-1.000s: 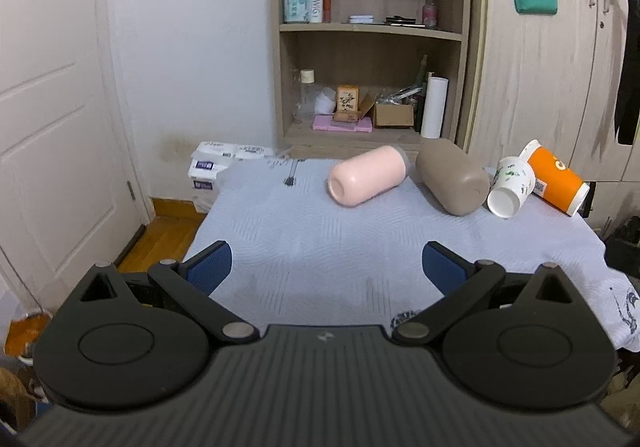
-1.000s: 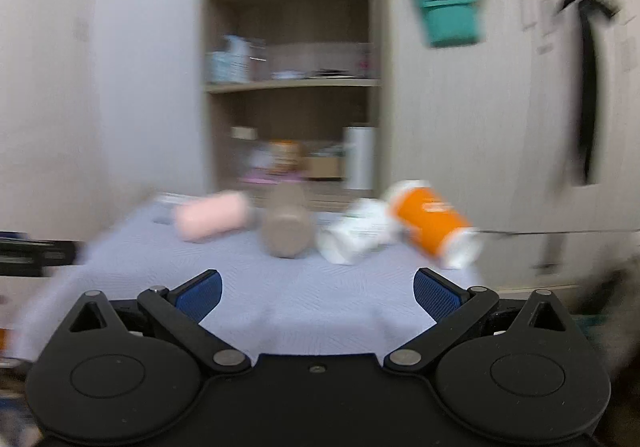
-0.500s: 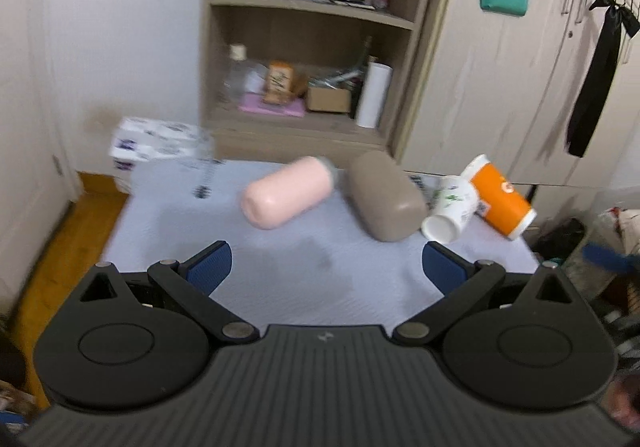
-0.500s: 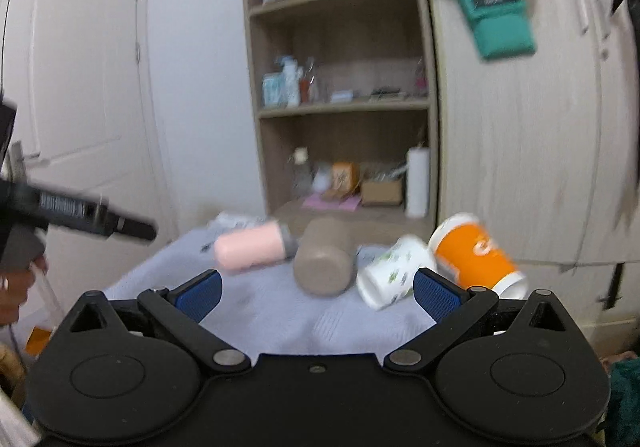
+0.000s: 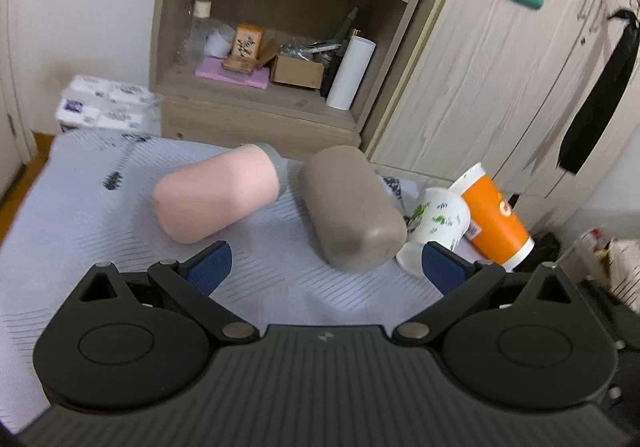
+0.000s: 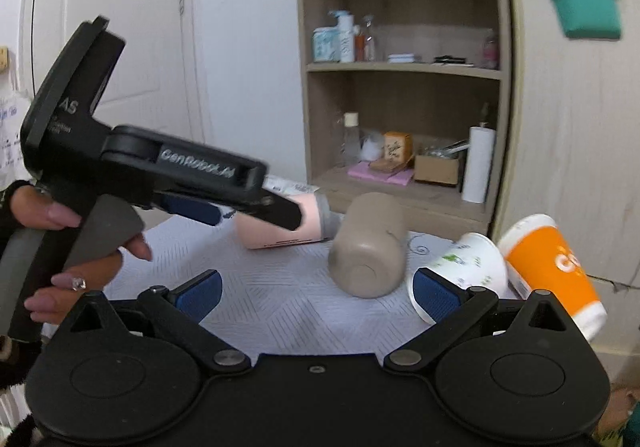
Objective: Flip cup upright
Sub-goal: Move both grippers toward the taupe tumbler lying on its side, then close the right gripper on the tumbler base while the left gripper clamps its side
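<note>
Several cups lie on their sides on a table with a pale blue-grey cloth (image 5: 100,215): a pink cup (image 5: 216,193), a taupe cup (image 5: 352,207), a white leaf-print paper cup (image 5: 438,223) and an orange paper cup (image 5: 494,217). My left gripper (image 5: 324,263) is open and empty, hovering close in front of the pink and taupe cups. My right gripper (image 6: 316,291) is open and empty, facing the taupe cup (image 6: 368,247) and the white cup (image 6: 460,267). The left gripper's body (image 6: 152,163) partly hides the pink cup (image 6: 280,227) in the right wrist view.
A wooden shelf unit (image 5: 280,47) with bottles, boxes and a white roll stands behind the table. Wardrobe doors (image 5: 500,87) rise at the right. Tissue packs (image 5: 104,103) lie at the far left. A white door (image 6: 100,27) is at the left.
Both grippers have moved forward toward the cups, which now look larger. The left gripper has come into the right wrist view from the left. Both stay open.
</note>
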`<state>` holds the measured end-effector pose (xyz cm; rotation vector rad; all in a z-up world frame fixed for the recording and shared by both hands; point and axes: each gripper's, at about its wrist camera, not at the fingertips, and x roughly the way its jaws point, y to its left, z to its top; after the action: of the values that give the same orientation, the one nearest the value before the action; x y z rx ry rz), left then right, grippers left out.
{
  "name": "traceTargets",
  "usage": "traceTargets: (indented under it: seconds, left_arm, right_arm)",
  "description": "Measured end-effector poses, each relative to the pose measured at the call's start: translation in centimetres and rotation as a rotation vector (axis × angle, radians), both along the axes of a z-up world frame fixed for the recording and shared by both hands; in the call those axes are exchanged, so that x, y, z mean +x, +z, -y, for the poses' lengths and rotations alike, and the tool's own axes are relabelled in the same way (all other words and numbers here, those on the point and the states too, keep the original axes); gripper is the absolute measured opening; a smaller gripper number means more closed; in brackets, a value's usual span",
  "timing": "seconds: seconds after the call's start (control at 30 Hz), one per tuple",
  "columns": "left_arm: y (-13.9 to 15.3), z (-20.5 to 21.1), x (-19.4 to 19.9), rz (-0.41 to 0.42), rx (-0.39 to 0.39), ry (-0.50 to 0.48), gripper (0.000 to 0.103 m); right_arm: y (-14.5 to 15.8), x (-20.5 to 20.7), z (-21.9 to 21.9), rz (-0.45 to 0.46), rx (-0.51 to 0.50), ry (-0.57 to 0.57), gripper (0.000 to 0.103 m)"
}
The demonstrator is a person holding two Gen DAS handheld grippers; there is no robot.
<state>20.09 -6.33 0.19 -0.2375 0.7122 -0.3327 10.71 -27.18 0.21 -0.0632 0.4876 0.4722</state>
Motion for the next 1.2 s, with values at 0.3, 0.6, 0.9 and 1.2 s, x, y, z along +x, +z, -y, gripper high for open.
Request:
traceTargets:
  seconds: [0.3,0.6,0.9,1.2]
  left_arm:
    - [-2.5,-2.0,2.7,-0.1,-0.216,-0.051,0.1]
    - [-4.2,-2.9,4.8,-0.111,-0.286,-0.001,0.1]
    - [-4.8,-1.1,7.2,-0.174,-0.31,0.018,0.099]
    - [-5.4,-1.1,7.4,-0.177,-0.339,0.028,0.092]
  right_arm:
    - [-1.9,4.7,-2.5,0.004,-0.146,-0.026,0.096]
    - [-3.8,7.9,-4.4,0.043,-0.262,-0.036,0.089]
    - [-4.4,9.6,-4.7,0.047,-0.292,-0.056,0.09]
    - [-4.9,10.8,-5.2,0.029,-0.335,-0.087,0.081]
